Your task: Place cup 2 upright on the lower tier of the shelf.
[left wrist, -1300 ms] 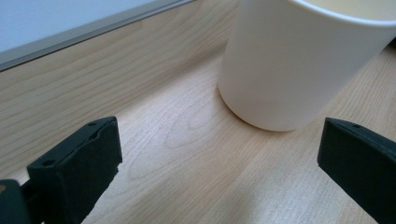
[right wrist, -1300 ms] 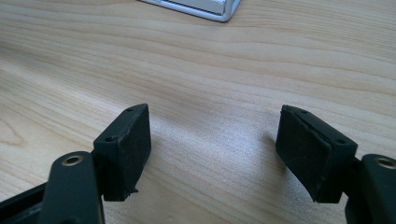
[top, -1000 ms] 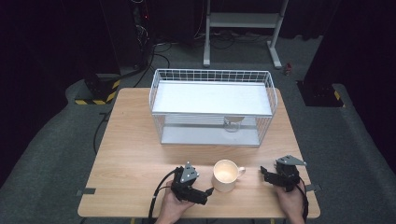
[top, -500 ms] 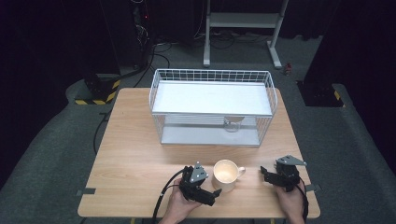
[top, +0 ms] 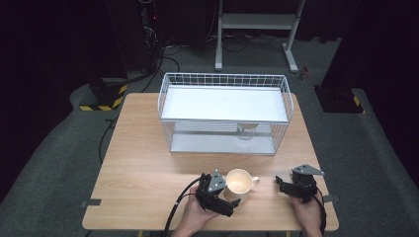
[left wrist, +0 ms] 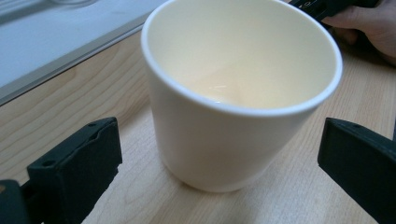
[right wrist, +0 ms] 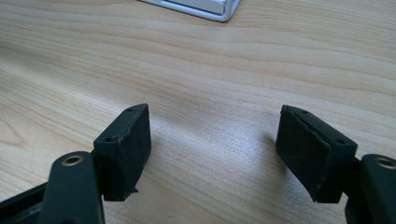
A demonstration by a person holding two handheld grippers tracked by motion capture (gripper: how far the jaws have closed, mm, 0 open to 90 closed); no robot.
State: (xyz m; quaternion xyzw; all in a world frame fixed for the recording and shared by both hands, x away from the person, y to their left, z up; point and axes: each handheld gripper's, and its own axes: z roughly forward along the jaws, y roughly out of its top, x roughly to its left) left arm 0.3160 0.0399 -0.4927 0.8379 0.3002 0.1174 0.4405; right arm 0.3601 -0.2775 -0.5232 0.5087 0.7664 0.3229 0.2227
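A cream mug (top: 239, 181) stands upright and empty on the wooden table (top: 143, 163) near its front edge, handle pointing right. My left gripper (top: 226, 191) is open, with one jaw on each side of the mug (left wrist: 233, 107). Both pads stand apart from the mug's wall, with table showing in the gaps. My right gripper (top: 282, 185) rests to the right of the mug, pointing left. It is open with only bare wood between its fingers (right wrist: 126, 149).
A white wire basket (top: 225, 113) with a flat white shelf stands at the middle back of the table. A small clear glass (top: 245, 131) sits under the shelf. A person's hand (left wrist: 369, 28) holds the right gripper just beyond the mug.
My left gripper has moved to the right, from beside the mug to having its jaws on either side of it. The right gripper and the mug have stayed put.
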